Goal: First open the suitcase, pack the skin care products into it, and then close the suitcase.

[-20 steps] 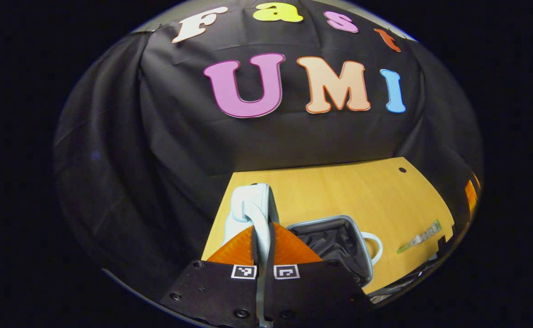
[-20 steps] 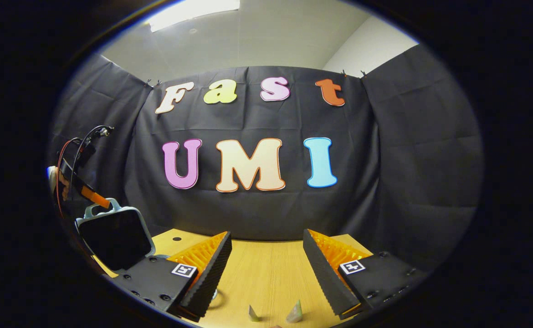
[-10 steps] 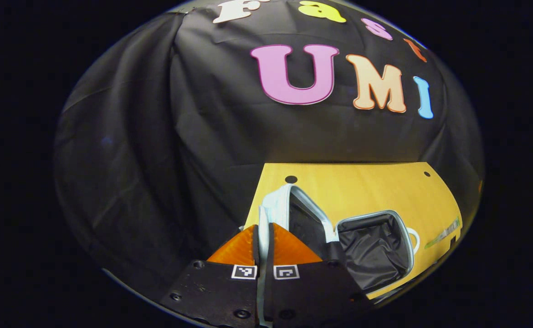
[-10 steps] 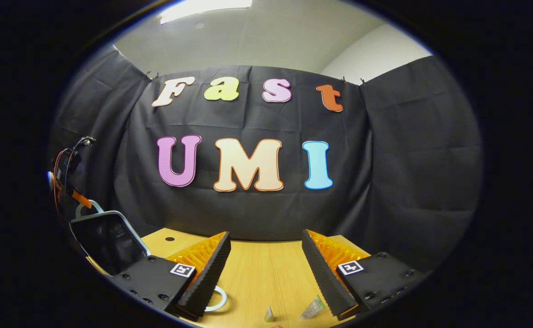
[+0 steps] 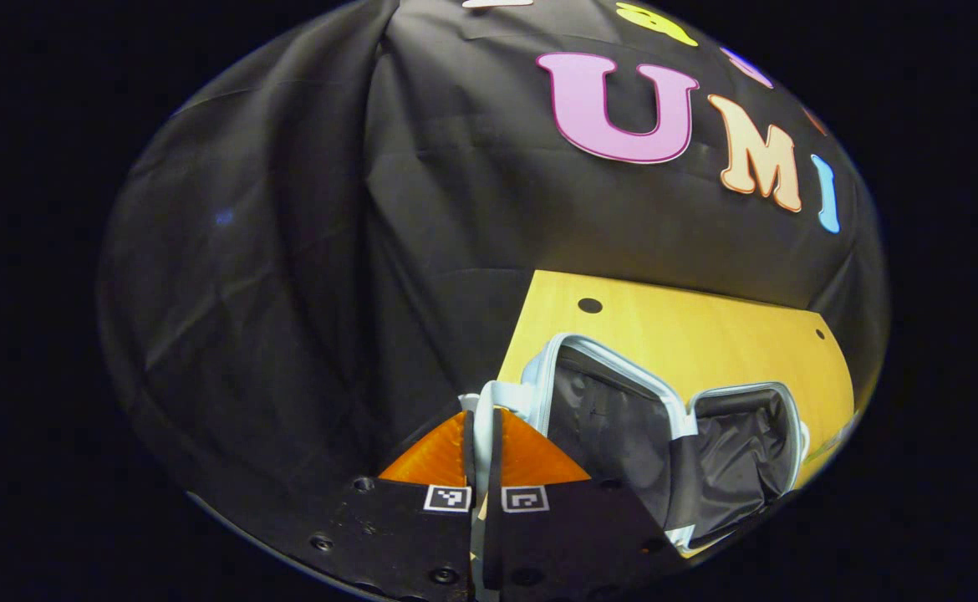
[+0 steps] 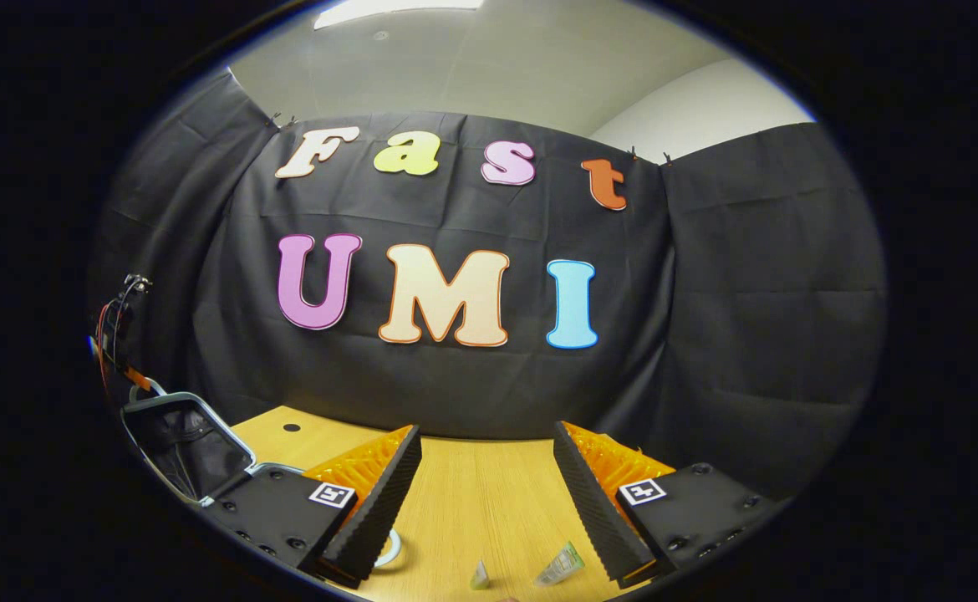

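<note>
1. A pale wooden counter (image 5: 706, 334) stands in a booth hung with black cloth (image 5: 288, 251); in the right gripper view a grey ceiling (image 6: 489, 58) with a light shows above the cloth.
2. The suitcase (image 5: 673, 435) lies open at the near left part of the counter, both halves lined with dark fabric and edged with a light rim.
3. In the left gripper view the lid (image 5: 606, 410) is tilted up and back, joined to the base half (image 5: 748, 451) that lies flat on the wood.
4. The left tongs (image 5: 482, 426) are closed narrow on the lid's light handle (image 5: 497, 397), which sits pinched between the two fingers.
5. In the right gripper view the open lid (image 6: 184, 443) stands at the far left, with the left tongs (image 6: 125, 368) and their cables above it.
6. The right tongs (image 6: 485, 493) are spread wide and hold nothing, hovering over the counter.
7. Between and below their fingers lie two small skin care tubes on the wood: one clear tube with a green cap (image 6: 560, 567) near the right finger, and a smaller tube (image 6: 479, 575) just to its left.
8. A white ring (image 6: 390, 550), partly hidden by the left finger, lies at the bottom left; I cannot tell whether it belongs to the suitcase.
</note>
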`<state>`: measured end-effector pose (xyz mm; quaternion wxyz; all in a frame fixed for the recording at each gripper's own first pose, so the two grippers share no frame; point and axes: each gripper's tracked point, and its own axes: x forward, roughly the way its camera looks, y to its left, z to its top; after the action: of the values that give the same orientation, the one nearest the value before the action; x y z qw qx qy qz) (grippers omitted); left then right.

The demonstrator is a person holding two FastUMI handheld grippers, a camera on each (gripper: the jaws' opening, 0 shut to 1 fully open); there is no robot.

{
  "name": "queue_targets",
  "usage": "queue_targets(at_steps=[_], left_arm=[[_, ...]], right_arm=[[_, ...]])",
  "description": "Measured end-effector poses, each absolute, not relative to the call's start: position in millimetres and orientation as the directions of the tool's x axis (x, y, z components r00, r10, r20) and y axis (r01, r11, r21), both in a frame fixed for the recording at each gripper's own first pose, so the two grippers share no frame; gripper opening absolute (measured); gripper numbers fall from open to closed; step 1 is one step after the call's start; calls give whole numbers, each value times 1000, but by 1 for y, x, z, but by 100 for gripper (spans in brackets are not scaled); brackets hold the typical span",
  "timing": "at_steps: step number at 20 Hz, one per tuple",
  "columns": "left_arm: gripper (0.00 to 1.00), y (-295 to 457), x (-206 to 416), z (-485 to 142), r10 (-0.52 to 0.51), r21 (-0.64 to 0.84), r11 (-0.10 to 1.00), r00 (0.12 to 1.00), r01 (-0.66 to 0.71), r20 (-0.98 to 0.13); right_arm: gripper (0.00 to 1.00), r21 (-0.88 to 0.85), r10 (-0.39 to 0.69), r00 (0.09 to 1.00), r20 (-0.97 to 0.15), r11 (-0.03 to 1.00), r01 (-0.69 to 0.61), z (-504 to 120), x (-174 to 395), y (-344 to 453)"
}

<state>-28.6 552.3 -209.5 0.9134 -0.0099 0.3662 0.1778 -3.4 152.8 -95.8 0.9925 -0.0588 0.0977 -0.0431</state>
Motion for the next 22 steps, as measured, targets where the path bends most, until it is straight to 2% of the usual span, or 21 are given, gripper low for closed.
queue_targets(at_steps=[2,6,7,9,10,11,12,13,15,18,22], left_arm=[[1,565,-33,-223,343,132,928,657,-349,-671],[10,580,-44,-243,411,117,877,602,-466,-685],[13,580,-43,-241,411,87,869,614,-487,-674],[24,580,-42,-234,412,52,865,648,-499,-641],[34,573,-42,-221,421,58,870,678,-490,-603],[53,567,-37,-208,434,71,875,709,-479,-556],[59,558,-30,-194,440,81,880,742,-467,-505],[72,545,-24,-177,439,84,887,774,-454,-456],[87,519,-14,-147,437,79,894,816,-442,-380],[88,466,-9,-120,412,63,907,847,-416,-337],[86,389,4,-98,325,48,944,901,-325,-288]], right_arm=[[98,-128,-97,977,-189,989,73,-96,-3,152],[98,-134,-99,977,-187,988,74,-94,-2,145],[98,-132,-102,977,-186,988,78,-93,-2,142],[98,-128,-103,978,-183,988,80,-92,-2,136],[98,-128,-101,978,-183,989,78,-93,-2,134],[98,-128,-100,979,-179,989,78,-92,-2,131],[98,-125,-100,980,-171,989,79,-91,-1,126],[98,-114,-96,983,-154,990,79,-86,-2,122],[100,-87,-91,992,-91,993,83,-74,0,113],[98,-67,-85,993,-86,995,80,-77,6,94],[98,-42,-70,992,-106,997,66,-78,11,64]])
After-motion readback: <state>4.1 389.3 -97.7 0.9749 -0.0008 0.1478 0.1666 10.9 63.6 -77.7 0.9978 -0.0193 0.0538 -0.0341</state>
